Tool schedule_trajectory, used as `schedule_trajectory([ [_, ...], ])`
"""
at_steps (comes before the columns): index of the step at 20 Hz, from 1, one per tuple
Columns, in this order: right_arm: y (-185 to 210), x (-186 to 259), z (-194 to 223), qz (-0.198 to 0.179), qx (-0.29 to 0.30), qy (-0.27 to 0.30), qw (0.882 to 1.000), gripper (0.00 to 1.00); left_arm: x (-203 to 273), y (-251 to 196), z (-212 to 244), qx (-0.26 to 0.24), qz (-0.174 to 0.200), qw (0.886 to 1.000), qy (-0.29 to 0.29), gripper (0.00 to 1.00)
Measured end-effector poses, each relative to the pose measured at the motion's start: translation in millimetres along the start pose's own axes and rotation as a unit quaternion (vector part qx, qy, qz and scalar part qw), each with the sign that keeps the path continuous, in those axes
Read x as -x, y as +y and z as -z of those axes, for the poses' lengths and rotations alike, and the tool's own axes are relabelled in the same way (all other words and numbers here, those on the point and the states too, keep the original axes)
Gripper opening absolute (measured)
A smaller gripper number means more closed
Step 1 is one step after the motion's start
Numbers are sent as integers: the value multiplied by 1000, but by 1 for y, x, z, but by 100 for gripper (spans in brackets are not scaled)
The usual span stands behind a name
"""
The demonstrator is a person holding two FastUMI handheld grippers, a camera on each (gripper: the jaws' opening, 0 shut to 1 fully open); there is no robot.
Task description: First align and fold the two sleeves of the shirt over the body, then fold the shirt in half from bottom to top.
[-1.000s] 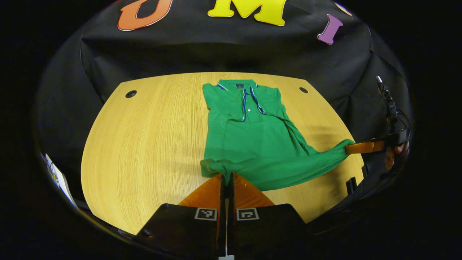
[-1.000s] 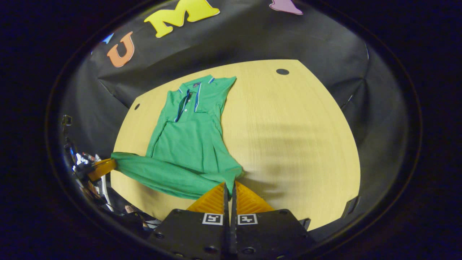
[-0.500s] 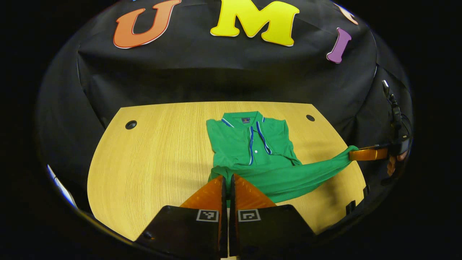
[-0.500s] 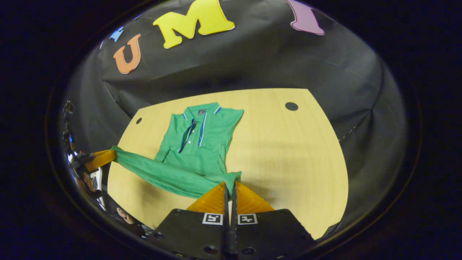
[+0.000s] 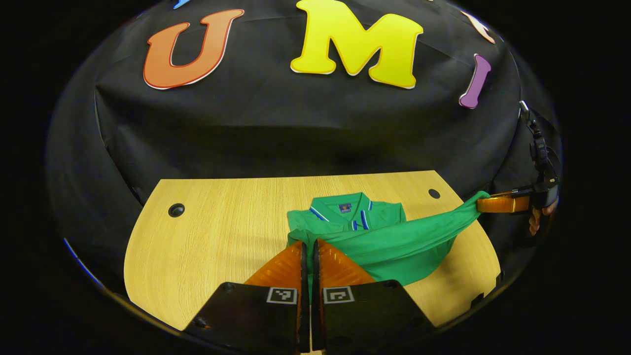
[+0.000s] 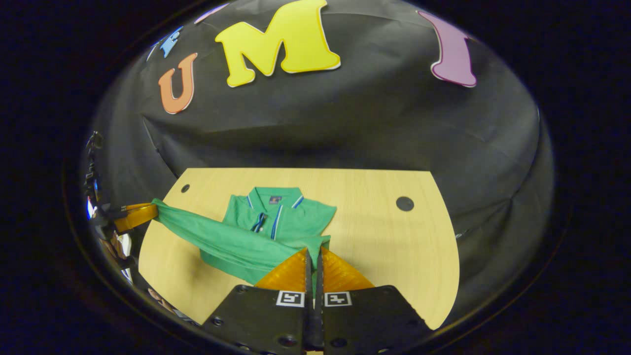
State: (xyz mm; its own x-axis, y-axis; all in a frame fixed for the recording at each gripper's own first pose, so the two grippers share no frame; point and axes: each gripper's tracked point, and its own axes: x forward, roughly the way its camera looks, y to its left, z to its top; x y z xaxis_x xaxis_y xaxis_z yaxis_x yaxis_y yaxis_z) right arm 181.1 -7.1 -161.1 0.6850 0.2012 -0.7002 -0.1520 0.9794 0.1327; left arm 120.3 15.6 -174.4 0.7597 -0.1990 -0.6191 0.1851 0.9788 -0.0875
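1. The green shirt point(image 5: 379, 241) is lying on the far half of the wooden table point(image 5: 217, 236), with its collar point(image 5: 340, 207) pointing toward the booth wall.
2. The bottom hem point(image 6: 222, 236) is being held up in the air as a stretched band across the body of the shirt, between the two grippers.
3. The left gripper point(image 5: 309, 246) is being kept pressed together on the left corner of the hem; green cloth is being pinched between its two fingers.
4. The right gripper point(image 6: 313, 254) is also being kept pressed together, and the right corner of the hem is being pinched between its fingers. In the left gripper view it is being seen far off at the right edge point(image 5: 498, 203), with a hand behind it.
5. The sleeves seem to be folded over the body already, because the shirt is showing as a narrow shape with no sleeve spread out on the table; the folds themselves are partly hidden by the lifted hem.
6. The last step, the fold from bottom to top, is judged to be in progress: the hem is being carried above the chest, near the collar, but is not yet laid down.
7. What is left is judged to be this: the hem is to be lowered near the collar line, the edges are to be matched, and both corners are to be released.
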Motion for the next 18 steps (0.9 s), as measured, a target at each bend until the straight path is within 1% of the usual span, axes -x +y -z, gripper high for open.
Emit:
schedule_trajectory([
  [4,0,-24,-30,2,12,-11,1000,0,-28,9,-18,15,-5,1000,-8,7],
  [9,-5,-67,-54,1,0,-11,1000,0,-65,23,-33,44,-9,999,-20,7],
  [12,-7,-91,-58,-1,-1,-14,1000,0,-91,30,-35,49,-14,998,-24,7],
  [14,-9,-107,-59,-3,-12,-14,1000,0,-109,33,-32,51,-19,998,-20,7],
  [18,-16,-135,-61,14,-2,-20,1000,0,-139,33,-21,54,-23,998,-14,8],
])
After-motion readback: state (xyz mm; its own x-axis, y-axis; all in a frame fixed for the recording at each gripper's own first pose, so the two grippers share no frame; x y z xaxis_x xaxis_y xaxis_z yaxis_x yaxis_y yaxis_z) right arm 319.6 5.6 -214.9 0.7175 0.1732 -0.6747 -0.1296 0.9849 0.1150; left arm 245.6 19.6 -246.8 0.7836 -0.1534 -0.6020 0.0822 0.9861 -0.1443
